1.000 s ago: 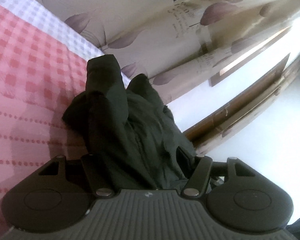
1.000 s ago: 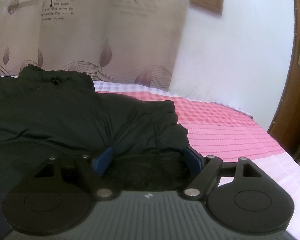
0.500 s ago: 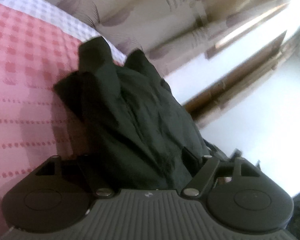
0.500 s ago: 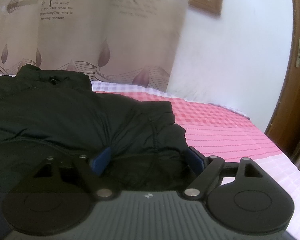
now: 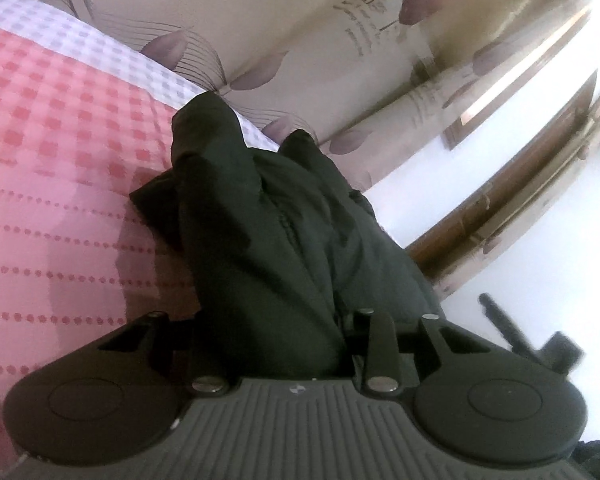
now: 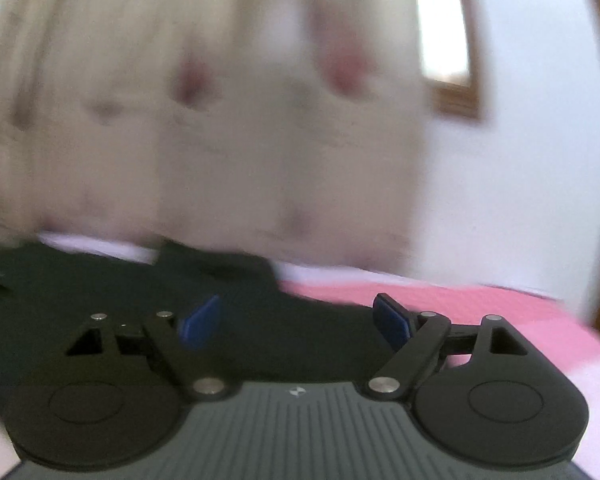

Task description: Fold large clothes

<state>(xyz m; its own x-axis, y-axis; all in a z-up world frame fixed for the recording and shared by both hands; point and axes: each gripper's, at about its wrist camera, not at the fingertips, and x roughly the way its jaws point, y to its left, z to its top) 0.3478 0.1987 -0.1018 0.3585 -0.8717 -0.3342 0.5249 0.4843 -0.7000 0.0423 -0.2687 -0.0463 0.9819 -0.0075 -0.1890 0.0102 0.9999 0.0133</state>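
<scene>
A large black jacket (image 5: 268, 236) lies bunched on the pink checked bed (image 5: 60, 184). My left gripper (image 5: 276, 344) is closed on a thick fold of it; the fabric fills the jaws and hides the fingertips. In the right wrist view the picture is blurred by motion. The jacket (image 6: 120, 300) spreads flat below and to the left. My right gripper (image 6: 300, 316) is open, its blue pads (image 6: 392, 320) spread wide above the jacket's edge, holding nothing.
A cream curtain with leaf prints (image 5: 300, 40) hangs behind the bed. A wooden window frame (image 6: 456, 96) and white wall (image 6: 540, 160) are at the right. The pink bedspread (image 6: 460, 300) extends right of the jacket. A dark tool part (image 5: 520, 340) shows at right.
My right gripper has lifted off the jacket and swung upward fast, blurring its view. My left gripper's jaws have drawn in on the jacket fold, and its view has tilted.
</scene>
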